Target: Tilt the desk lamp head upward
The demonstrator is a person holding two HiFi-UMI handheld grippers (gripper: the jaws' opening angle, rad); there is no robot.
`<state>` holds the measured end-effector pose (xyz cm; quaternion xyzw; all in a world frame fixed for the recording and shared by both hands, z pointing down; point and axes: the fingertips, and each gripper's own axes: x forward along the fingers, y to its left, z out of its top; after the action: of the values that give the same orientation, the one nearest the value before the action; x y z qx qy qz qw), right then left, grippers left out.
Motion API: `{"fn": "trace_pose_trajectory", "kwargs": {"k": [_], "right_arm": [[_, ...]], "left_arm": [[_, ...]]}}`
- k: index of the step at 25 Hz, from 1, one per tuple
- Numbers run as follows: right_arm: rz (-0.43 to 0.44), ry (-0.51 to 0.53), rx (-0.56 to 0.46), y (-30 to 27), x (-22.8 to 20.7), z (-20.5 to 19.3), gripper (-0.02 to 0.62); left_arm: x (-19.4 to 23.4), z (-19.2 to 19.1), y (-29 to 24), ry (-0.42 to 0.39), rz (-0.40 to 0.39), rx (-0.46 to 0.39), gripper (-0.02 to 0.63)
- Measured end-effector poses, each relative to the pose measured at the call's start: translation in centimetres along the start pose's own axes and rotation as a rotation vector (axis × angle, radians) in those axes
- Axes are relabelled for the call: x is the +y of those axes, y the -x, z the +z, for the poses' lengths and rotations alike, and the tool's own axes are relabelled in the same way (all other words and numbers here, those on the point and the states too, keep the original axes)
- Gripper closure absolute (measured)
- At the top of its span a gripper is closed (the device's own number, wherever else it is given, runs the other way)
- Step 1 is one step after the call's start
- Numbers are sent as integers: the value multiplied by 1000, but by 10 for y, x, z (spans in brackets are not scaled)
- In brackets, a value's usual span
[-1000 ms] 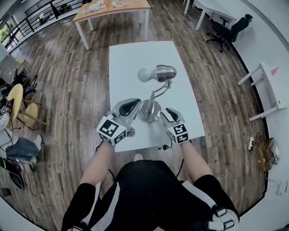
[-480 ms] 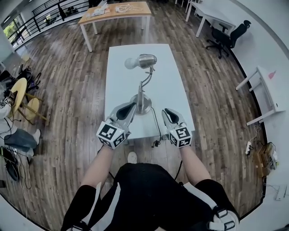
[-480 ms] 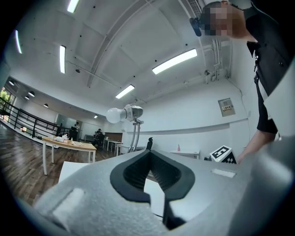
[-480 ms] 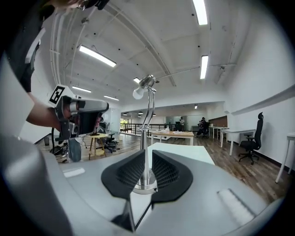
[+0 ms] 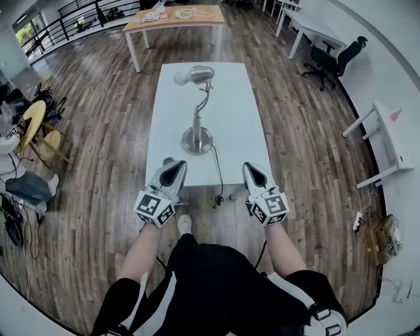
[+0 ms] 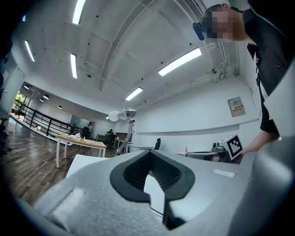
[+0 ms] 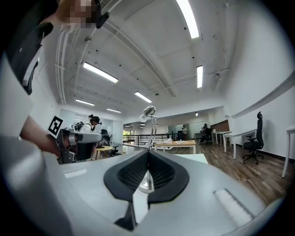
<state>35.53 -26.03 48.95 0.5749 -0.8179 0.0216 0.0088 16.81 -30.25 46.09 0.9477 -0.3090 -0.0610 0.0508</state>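
A silver desk lamp stands on the white table (image 5: pixel 230 131), with its round base (image 5: pixel 197 140) mid-table. Its head (image 5: pixel 194 74) lies about level at the top of the curved arm, bulb pointing left. The lamp head (image 6: pixel 122 113) shows far ahead in the left gripper view, and the lamp head (image 7: pixel 148 110) also in the right gripper view. My left gripper (image 5: pixel 168 165) hovers at the table's near edge, shut and empty. My right gripper (image 5: pixel 252 168) is level with it on the right. Its jaws have just been closing and now meet with nothing between them. Both are well short of the lamp.
The lamp's black cable (image 5: pixel 218 190) hangs off the table's near edge between my grippers. A wooden table (image 5: pixel 174 16) stands behind, an office chair (image 5: pixel 335 49) at the back right, a white side table (image 5: pixel 390 125) on the right, and a yellow chair (image 5: pixel 29 141) on the left.
Both grippers have drawn back from beside the lamp base to the table's near edge. The right jaws have gone from open to shut. The lamp now lies farther ahead.
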Motion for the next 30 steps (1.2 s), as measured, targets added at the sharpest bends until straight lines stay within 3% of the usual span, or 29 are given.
{"fn": "trace_pose_trajectory", "kwargs": {"k": [5, 13, 20, 30], "right_arm": [[50, -8, -43, 25, 24, 12, 591], [35, -47, -107, 53, 49, 27, 592], [2, -71, -126, 49, 87, 33, 592], [-30, -98, -122, 43, 105, 33, 592]], "left_arm": [[-20, -3, 34, 22, 62, -19, 605], [-25, 9, 80, -6, 103, -48, 604], [-9, 22, 106, 1, 83, -57, 604], [5, 17, 120, 35, 42, -51, 604]]}}
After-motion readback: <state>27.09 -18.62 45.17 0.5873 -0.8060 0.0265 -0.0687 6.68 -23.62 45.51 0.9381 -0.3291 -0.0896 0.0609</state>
